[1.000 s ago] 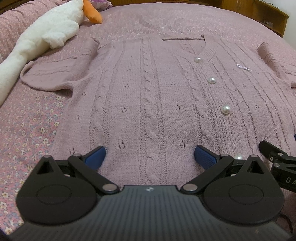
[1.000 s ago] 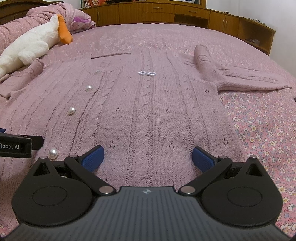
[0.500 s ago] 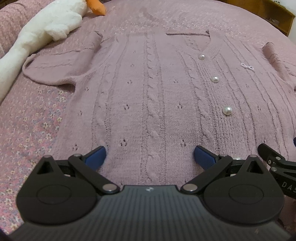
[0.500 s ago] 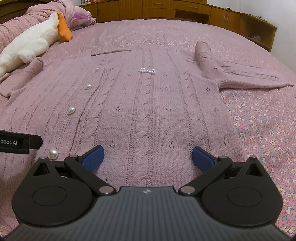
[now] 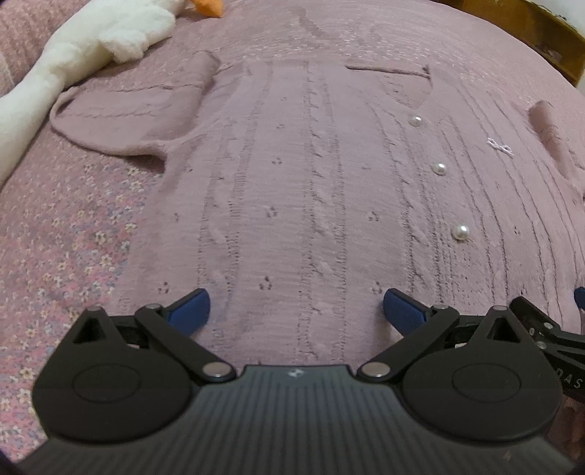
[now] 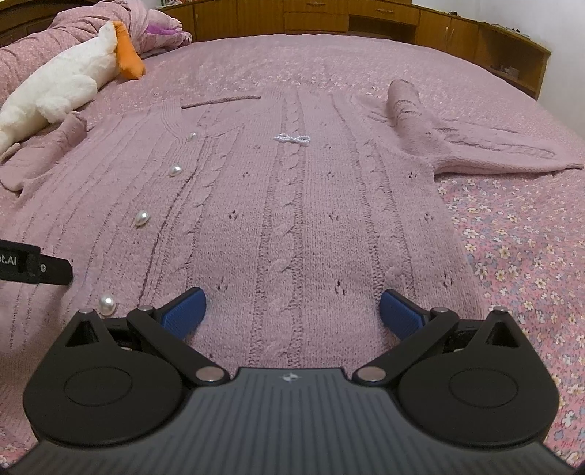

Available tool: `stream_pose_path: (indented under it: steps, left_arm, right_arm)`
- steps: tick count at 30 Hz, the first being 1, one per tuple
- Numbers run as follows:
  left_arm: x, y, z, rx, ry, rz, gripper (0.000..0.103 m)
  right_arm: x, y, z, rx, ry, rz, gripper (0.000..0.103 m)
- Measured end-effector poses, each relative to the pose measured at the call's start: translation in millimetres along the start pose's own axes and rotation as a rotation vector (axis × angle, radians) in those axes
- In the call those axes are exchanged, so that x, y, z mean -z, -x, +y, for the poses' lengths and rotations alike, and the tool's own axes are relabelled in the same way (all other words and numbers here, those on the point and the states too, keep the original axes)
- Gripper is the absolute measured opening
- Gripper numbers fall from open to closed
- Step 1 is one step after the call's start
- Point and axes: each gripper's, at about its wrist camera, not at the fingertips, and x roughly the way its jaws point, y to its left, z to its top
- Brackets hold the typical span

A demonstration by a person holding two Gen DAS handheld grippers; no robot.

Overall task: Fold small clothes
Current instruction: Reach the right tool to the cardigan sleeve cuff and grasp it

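both grippers side by side, pointing far; left gripper (image 5: 296, 307) jaws spread wide; right gripper (image 6: 292, 307) same, nothing gripped

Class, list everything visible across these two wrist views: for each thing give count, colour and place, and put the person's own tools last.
cardigan: one, dusty pink cable knit, spread flat on the bed, sleeves out to both sides.
pearl buttons: four visible, white, down the front placket.
bow trim: one, white, on the chest.
bedspread: one, pink floral, under everything.
plush toy: one, white with orange part, far left on the bed.
wooden cabinets: brown, beyond the bed.
left tongs: one, black with blue pads, open over the hem.
right tongs: one, same colours, open over the hem.
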Motion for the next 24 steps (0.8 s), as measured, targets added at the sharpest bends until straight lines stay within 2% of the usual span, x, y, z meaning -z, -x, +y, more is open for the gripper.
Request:
stream_pose_path:
  steps: [8,16,24]
  left_arm:
    - [-12,14,19,-0.005,0.048,-0.023,0.103]
    - [-29,16,34,-0.026,0.082,-0.044,0.103]
    - [-39,10,31,-0.041,0.074,-0.038,0.103]
  right_arm:
    - [-15,5,-21,-0.084,-0.070,0.037,0.103]
    - [-42,6,-57,-0.089,-0.144,0.004,0.103]
    - [-76,0,-108,-0.070,-0.222,-0.042,0.103]
